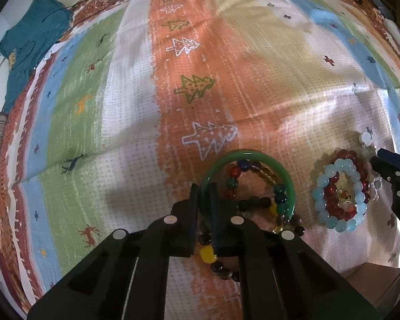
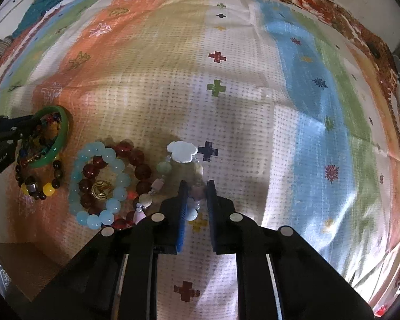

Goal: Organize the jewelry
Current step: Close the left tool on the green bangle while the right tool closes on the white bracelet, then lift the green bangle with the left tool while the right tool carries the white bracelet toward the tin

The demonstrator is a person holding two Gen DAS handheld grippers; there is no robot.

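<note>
Striped patterned cloth (image 1: 136, 101), teal garment (image 1: 32, 37) at 10 o'clock, left gripper (image 1: 203, 189) clamped on green bangle (image 1: 246, 156), right gripper (image 2: 196, 188) pinching pale bead bracelet (image 2: 170, 170), brown box (image 2: 18, 264) cut off.

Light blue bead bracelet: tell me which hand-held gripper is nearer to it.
Right. The right hand-held gripper is shut on the pastel bracelet lying against the light blue bead bracelet; the left hand-held gripper clamps the green bangle, farther away.
</note>
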